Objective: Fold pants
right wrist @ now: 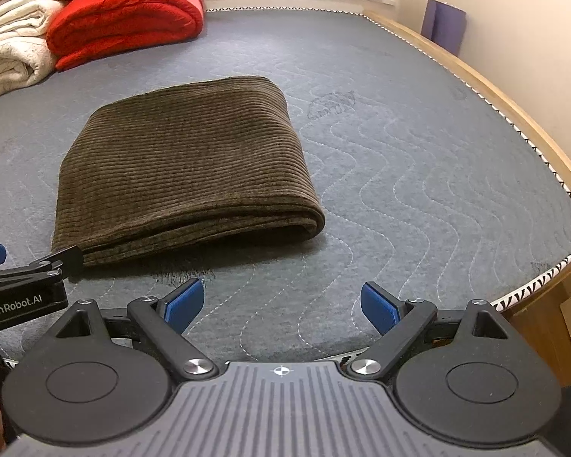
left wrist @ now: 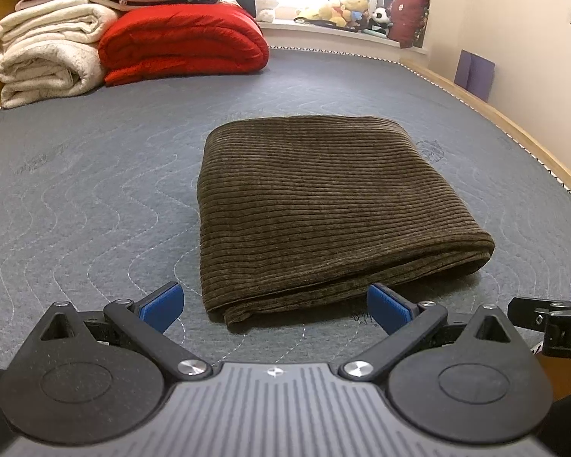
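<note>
Pants: brown corduroy, folded into a flat rectangle on the grey quilted mattress.
Left gripper: spread wide, empty, near the pants' front edge.
Right gripper: spread, empty.

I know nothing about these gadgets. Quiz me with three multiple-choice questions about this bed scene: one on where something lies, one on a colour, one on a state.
1. Where is the red quilt?
A. at the far end of the mattress, beside the cream blankets
B. on the pants
C. on the floor

2. What colour are the pants?
A. blue
B. dark olive-brown
C. white

3. How do the left gripper and right gripper stand?
A. both clamping cloth
B. one open, one shut
C. both open, empty

Answers: 1 A, it touches the blankets; 2 B, ribbed brown cloth; 3 C, gaps between blue pads.
</note>
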